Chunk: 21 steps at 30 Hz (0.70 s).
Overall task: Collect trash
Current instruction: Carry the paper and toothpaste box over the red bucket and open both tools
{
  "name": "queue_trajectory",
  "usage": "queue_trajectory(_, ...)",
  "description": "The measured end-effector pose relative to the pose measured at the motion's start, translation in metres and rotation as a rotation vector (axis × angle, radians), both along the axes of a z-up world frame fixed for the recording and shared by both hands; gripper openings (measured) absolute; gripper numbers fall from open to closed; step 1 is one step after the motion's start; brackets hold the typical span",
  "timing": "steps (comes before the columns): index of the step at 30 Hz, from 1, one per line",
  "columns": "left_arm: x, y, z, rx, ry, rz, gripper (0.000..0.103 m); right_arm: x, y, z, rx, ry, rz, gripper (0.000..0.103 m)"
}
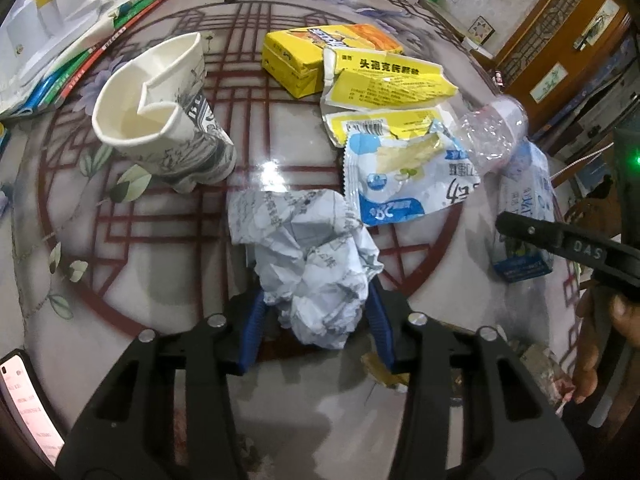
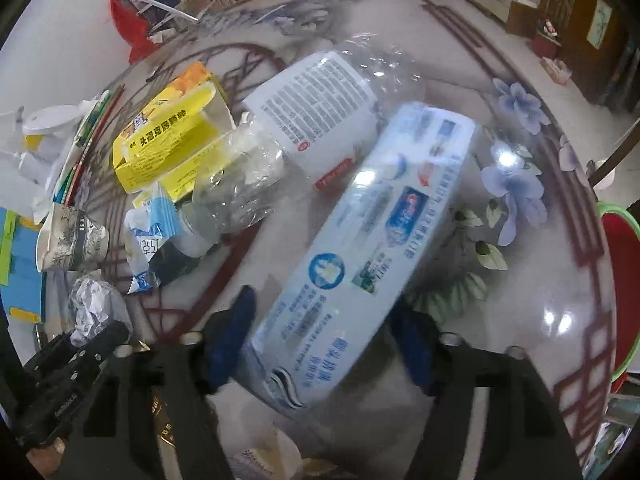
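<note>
My left gripper is shut on a crumpled ball of white printed paper, with a blue pad on each side of it. Behind it lie a crushed paper cup, a yellow carton, torn yellow card, a blue-white wrapper and a crushed clear bottle. My right gripper has its blue fingers against both long sides of a pale blue toothpaste box, which lies slanted beside the bottle. The picture is blurred there.
The round glass-topped table carries books and white papers at the far left and a phone near the front edge. A red bin with a green rim stands past the table's right edge. A hand holds the right gripper.
</note>
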State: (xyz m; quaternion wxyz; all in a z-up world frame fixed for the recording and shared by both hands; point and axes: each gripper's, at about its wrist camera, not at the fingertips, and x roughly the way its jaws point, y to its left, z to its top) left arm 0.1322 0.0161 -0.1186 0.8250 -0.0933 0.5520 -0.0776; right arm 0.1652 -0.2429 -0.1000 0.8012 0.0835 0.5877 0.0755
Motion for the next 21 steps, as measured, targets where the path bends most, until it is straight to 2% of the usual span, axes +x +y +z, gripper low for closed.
queue_trajectory(2, -0.001, 0.001, 0.001, -0.005, 0.000, 0.003, 0.042, -0.002, -0.002, 0.002, -0.009, -0.002, 0.007, 0.038)
queue_trajectory(12, -0.019, -0.011, 0.017, -0.019, -0.045, -0.029, 0.037, -0.028, -0.026, 0.028, -0.055, -0.092, 0.028, 0.037)
queue_trajectory(13, -0.022, -0.013, 0.022, -0.021, -0.057, -0.031, 0.033, -0.031, -0.027, 0.032, -0.058, -0.106, 0.033, 0.037)
queue_trajectory(16, -0.031, -0.018, 0.036, -0.002, -0.100, -0.045, 0.033, -0.045, -0.030, 0.049, -0.077, -0.165, 0.050, 0.037)
queue_trajectory(21, -0.041, -0.025, 0.058, 0.056, -0.183, -0.069, 0.033, -0.056, -0.038, 0.059, -0.061, -0.204, 0.052, 0.037)
